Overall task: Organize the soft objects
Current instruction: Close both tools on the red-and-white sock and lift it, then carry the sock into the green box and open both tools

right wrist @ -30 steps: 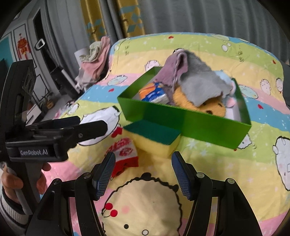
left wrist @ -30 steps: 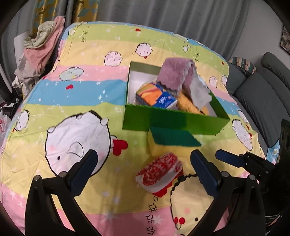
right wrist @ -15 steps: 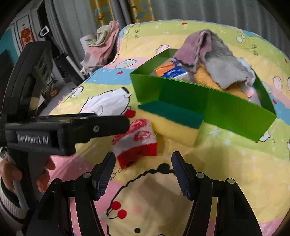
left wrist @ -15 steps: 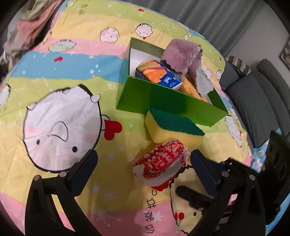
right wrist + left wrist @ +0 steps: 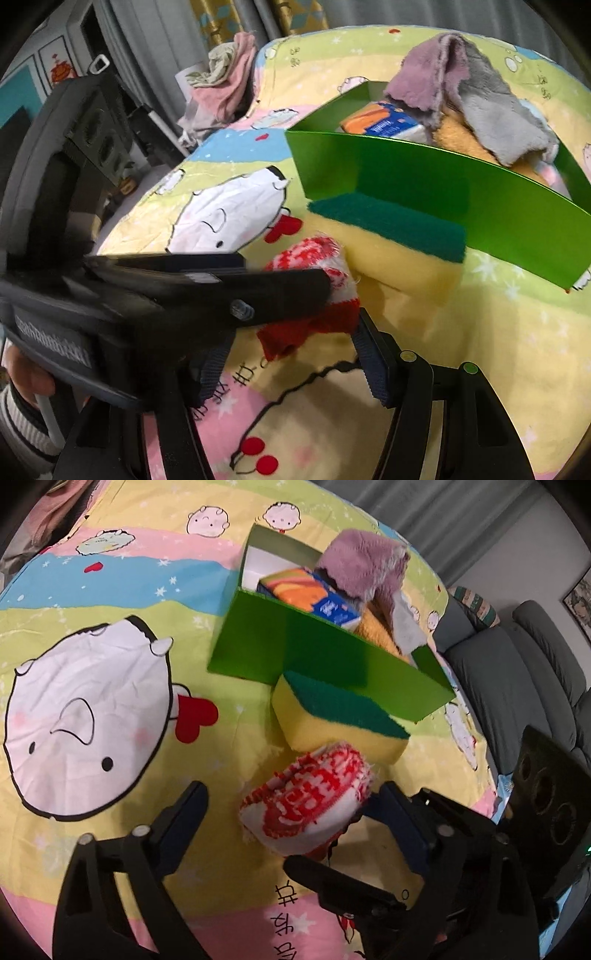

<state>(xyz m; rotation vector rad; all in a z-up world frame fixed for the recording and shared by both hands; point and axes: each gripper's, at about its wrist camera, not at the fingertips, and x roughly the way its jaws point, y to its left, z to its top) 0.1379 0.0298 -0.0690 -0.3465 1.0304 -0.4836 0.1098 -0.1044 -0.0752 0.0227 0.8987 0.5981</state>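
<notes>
A folded red-and-white cloth (image 5: 308,801) lies on the cartoon bedspread, just in front of a yellow sponge with a green top (image 5: 340,712). My left gripper (image 5: 291,808) is open with the cloth between its fingers. My right gripper (image 5: 291,362) is open, close behind the cloth (image 5: 317,280); the left gripper's fingers (image 5: 221,284) cross in front of it. A green box (image 5: 314,650) behind the sponge holds a purple-grey towel (image 5: 364,563), an orange-blue pack (image 5: 314,596) and a yellow plush item.
A grey sofa (image 5: 517,672) stands to the right of the bed. A heap of pink and beige clothes (image 5: 221,81) lies at the bed's far corner. Furniture stands along the left side in the right wrist view.
Both grippers have moved forward and down toward the red-and-white cloth. The left gripper's fingers now flank it. The right gripper has come in close beside the left one.
</notes>
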